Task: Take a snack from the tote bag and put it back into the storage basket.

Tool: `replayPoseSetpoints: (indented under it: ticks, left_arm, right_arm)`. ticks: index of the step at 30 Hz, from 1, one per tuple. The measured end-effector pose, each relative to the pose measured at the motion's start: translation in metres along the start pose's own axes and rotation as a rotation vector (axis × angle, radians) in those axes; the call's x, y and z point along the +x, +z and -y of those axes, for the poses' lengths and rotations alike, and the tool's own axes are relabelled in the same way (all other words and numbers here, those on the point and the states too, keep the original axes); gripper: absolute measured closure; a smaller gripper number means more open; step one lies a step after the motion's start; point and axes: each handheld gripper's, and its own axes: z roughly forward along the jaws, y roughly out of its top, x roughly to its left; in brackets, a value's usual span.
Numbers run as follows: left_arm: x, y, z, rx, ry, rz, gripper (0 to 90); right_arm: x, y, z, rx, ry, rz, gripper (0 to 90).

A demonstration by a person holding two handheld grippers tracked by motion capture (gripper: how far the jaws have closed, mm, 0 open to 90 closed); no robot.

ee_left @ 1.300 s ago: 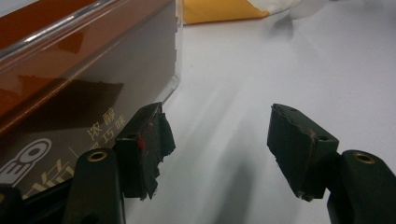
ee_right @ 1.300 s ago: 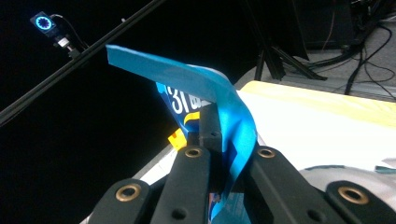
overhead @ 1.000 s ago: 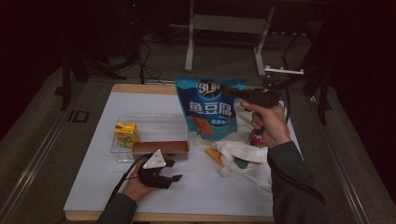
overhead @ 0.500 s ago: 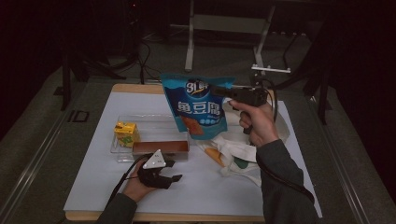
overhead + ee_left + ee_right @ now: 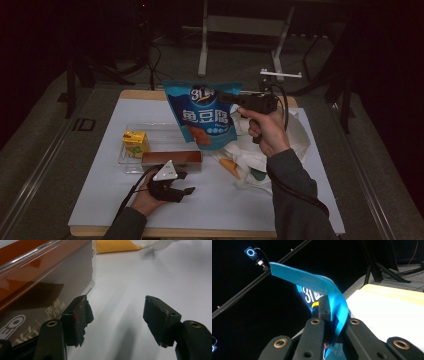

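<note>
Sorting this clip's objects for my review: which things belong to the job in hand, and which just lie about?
In the job:
- blue snack bag, clamped in the right hand-held gripper
- clear tray

Lying about:
- yellow carton
- brown box
- white cloth bag
- left hand-held gripper, open

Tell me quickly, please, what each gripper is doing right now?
Left gripper: open, holding nothing.
Right gripper: shut on the blue snack bag.

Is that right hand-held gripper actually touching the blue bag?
Touching. In the right gripper view, the right hand-held gripper has its jaws shut on the blue bag, pinching its top edge.
</note>
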Motion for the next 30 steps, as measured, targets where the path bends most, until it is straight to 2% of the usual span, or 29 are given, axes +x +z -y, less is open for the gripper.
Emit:
replayPoseSetpoints:
  ticks: [30]
  left_arm:
    - [-0.001, 0.0, 0.0, 0.0, 0.005, 0.002, 36.6]
  right_arm:
    - [0.001, 0.039, 0.0, -0.008, 0.017, -0.042, 89.3]
